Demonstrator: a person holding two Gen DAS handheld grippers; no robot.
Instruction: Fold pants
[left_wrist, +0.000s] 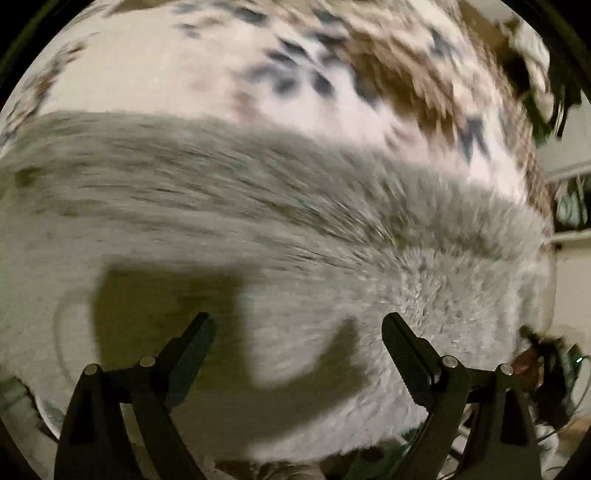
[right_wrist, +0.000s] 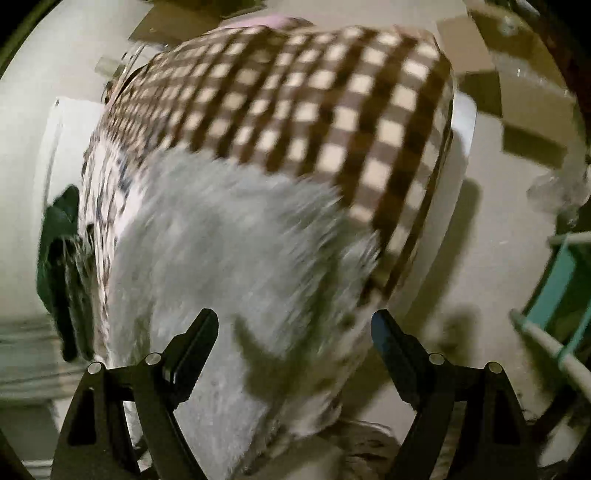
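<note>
Both hand-held grippers (left_wrist: 298, 325) (right_wrist: 294, 321) seemingly agape, empty

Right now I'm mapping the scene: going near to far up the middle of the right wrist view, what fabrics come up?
Fluffy grey pants → brown-and-cream checked cloth → pink fabric at the far edge.

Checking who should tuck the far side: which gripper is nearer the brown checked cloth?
Right. The right gripper hangs open over the fuzzy grey pants, with the brown checked cloth just beyond. The left gripper hangs open over the pants, with the checked cloth only at its view's far edge.
</note>
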